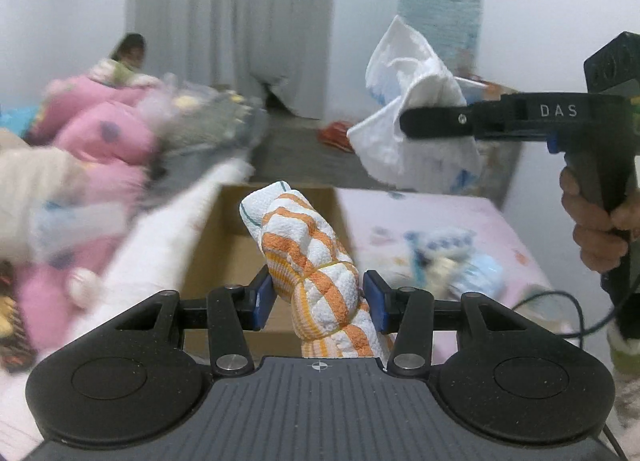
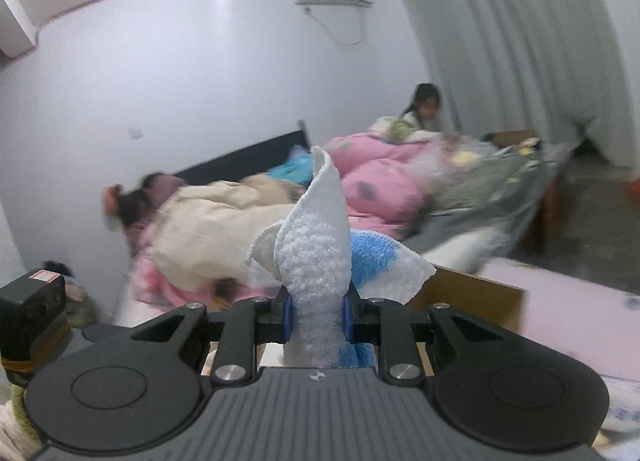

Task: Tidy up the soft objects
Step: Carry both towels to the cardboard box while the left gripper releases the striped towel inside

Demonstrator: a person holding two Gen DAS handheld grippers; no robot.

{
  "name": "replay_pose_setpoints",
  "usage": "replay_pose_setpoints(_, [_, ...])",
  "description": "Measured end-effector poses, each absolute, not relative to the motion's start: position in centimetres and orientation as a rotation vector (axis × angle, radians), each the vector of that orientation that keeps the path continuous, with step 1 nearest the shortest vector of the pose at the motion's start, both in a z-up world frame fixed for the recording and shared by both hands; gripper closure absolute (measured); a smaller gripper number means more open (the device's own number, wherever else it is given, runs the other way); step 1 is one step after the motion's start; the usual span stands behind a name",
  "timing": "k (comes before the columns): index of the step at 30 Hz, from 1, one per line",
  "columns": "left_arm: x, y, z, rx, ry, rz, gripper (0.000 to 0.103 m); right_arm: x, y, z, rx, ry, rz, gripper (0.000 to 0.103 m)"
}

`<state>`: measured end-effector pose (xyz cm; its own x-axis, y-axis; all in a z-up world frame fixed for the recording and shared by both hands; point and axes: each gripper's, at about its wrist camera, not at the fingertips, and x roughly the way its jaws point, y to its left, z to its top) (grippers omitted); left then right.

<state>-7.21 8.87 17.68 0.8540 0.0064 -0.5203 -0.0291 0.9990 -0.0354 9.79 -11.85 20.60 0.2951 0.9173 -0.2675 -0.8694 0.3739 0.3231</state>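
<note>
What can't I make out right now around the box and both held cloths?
- Cardboard box floor: left wrist view, hidden by orange-striped towel in the left gripper.
- Blue soft items on the pink sheet: motion-blurred.
- White-and-blue cloth lower end: right wrist view, hidden behind the right gripper.

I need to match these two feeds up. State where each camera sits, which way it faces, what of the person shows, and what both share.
Left wrist: on the left gripper, facing a cardboard box and curtain; shows its fingers clamping an orange-striped towel, the right gripper and a hand.
Right wrist: on the right gripper, facing the bed and wall; shows its fingers clamping a white-and-blue cloth.
Shared: pink quilt, curtain, box, cloth.
</note>
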Motion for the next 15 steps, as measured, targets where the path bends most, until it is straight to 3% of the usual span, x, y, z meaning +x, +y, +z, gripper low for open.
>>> replay_pose_setpoints(8, [-1.4,12.3,20.5,0.020,0.621,0.101,0.057,15.1,-4.8,22.3,0.200,0.557,1.262,0.089])
replay_pose_setpoints(15, [4.8,13.5,17.6,0.095,0.730,0.086,0.057,21.6,0.7,18.7,0.242,0.782,1.183,0.089])
